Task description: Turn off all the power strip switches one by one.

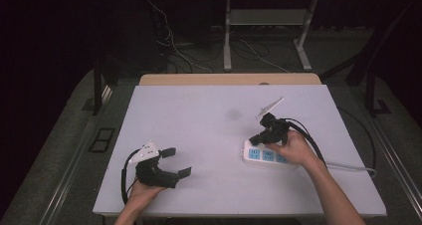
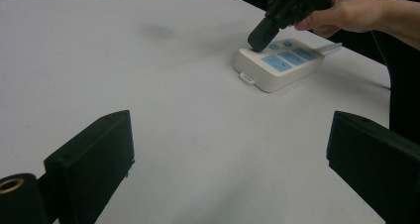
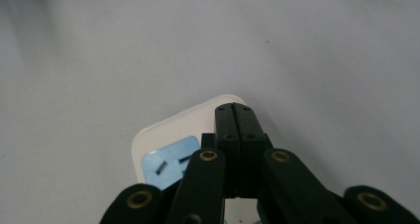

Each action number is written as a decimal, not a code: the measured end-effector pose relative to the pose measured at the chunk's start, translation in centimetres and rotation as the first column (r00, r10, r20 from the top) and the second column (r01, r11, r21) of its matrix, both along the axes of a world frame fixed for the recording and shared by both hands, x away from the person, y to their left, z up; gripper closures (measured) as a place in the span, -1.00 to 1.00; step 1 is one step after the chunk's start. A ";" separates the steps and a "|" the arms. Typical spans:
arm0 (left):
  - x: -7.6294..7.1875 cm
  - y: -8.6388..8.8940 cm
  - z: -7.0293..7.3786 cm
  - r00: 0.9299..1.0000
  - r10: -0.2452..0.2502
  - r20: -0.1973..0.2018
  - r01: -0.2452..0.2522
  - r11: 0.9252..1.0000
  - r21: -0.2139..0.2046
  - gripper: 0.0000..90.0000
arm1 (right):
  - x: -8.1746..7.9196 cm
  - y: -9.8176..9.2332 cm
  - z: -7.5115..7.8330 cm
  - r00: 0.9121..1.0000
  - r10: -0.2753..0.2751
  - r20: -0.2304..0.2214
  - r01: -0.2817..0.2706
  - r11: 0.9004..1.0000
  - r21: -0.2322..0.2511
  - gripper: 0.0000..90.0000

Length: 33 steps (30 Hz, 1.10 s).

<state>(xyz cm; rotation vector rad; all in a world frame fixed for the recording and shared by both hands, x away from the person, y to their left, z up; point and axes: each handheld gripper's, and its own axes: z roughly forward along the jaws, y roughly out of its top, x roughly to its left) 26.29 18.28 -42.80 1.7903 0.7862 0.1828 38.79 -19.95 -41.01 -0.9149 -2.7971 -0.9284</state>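
Note:
A white power strip (image 1: pixel 266 155) with blue socket faces lies on the right half of the white table (image 1: pixel 209 120). My right gripper (image 1: pixel 257 140) is shut, with its jaws pressed together and its tip down on the strip's left end (image 2: pixel 257 49). In the right gripper view the joined tips (image 3: pixel 236 116) rest on the corner of the strip (image 3: pixel 168 135) beside a blue socket. My left gripper (image 1: pixel 176 161) lies at the table's front left, open, with nothing between its fingers (image 2: pixel 94 159); the power strip (image 2: pixel 280 64) sits far ahead of it.
The strip's white cord (image 1: pixel 348 168) runs off toward the table's right edge. A black cable (image 1: pixel 308 135) trails from the right gripper. Behind the table stand a wooden ledge (image 1: pixel 229 79), a metal stand (image 1: pixel 227 36) and loose floor cables.

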 end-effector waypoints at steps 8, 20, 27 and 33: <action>-0.1 -0.1 0.0 1.000 -0.003 0.002 0.003 1.000 0.001 -0.94 | 0.1 0.3 -0.1 1.000 0.014 -0.009 -0.014 1.000 0.001 1.00; 0.0 -0.1 0.0 1.000 -0.004 0.000 0.004 1.000 -0.001 -0.93 | -0.2 -0.2 -0.5 1.000 0.011 0.018 -0.011 0.999 0.040 1.00; 0.2 0.0 -0.1 1.000 -0.005 -0.003 0.005 1.000 -0.001 -0.93 | 0.0 -0.1 -0.4 1.000 0.011 0.001 -0.011 0.999 0.033 1.00; 0.2 -0.1 -0.1 1.000 -0.006 -0.003 0.006 1.000 -0.003 -0.93 | 0.1 0.1 0.6 1.000 0.008 0.009 -0.008 1.000 0.025 1.00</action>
